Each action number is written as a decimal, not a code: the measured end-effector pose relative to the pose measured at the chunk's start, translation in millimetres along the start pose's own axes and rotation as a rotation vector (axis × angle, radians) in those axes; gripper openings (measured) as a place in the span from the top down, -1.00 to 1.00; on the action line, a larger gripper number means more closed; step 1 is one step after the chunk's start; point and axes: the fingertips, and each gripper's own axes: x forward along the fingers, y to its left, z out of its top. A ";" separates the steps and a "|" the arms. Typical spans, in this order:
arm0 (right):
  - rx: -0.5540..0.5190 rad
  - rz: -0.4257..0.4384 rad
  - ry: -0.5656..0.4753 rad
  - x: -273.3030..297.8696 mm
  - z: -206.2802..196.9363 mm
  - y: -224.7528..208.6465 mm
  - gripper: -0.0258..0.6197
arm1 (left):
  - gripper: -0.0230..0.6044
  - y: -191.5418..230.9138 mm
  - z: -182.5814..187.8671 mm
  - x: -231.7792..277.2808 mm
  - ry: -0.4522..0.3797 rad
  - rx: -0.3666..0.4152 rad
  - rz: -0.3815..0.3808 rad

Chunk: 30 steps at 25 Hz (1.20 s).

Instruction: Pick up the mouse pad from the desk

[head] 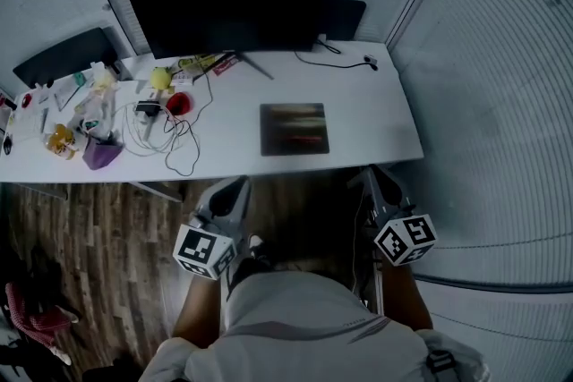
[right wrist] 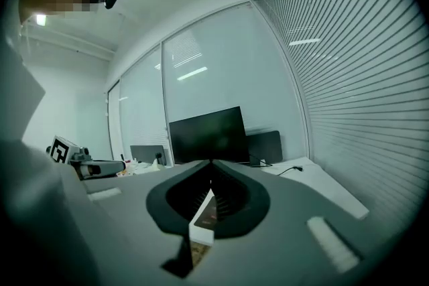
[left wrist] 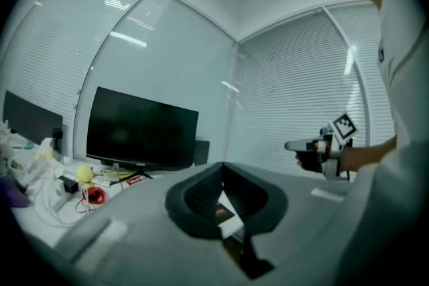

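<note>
**First onlooker:** How far along is the pick-up?

**Second onlooker:** Not begun, by my reading. At left, the left gripper [head: 235, 185] hangs short of the desk [head: 376, 116], over the wood floor [head: 98, 237]. Its jaws are drawn together at the tips and grip nothing. At centre, the mouse pad [head: 294, 129] lies flat near the desk's front edge, in front of the monitor [head: 228, 9]. It is ahead of the two grippers, between them, and neither touches it. At right, the right gripper [head: 377, 175] is likewise held back from the edge, tips pressed together, empty.

**First onlooker:** So what is left?

**Second onlooker:** All of it, I judge: the reach forward, the parting of the jaws, a grip on one edge of the pad, and the lift clear of the desk.

**First onlooker:** Any containers on that desk?

**Second onlooker:** Only one likely candidate. At the far left end, among the clutter, sits a purple pouch [head: 101, 154], and what it holds cannot be made out. Moving right, a yellow ball [head: 160, 78], a red object [head: 178, 103] and loose cables [head: 175, 143] lie straight on the desktop, inside nothing. Nothing rests on the mouse pad itself.
</note>
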 end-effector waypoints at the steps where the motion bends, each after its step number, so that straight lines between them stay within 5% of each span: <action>1: -0.004 -0.003 0.004 14.5 2.3 4.1 0.92 | 0.93 17.4 0.3 4.8 0.005 -0.008 0.007; 9: -0.043 -0.044 0.086 94.7 -13.8 -1.9 0.91 | 0.93 100.1 -12.5 54.7 0.092 -0.047 0.024; 14: -0.017 -0.050 0.136 132.9 -29.3 -39.3 0.91 | 0.93 110.9 -26.0 96.3 0.130 -0.041 0.018; 19: 0.019 0.000 0.194 174.5 -54.6 -87.2 0.91 | 0.92 118.5 -44.6 142.8 0.203 -0.036 0.090; 23: 0.068 0.059 0.258 207.7 -76.6 -132.2 0.91 | 0.92 111.8 -51.4 191.0 0.213 -0.146 0.096; 30: 0.112 0.089 0.384 245.2 -122.9 -197.6 0.91 | 0.88 115.8 -91.9 250.0 0.302 -0.162 0.182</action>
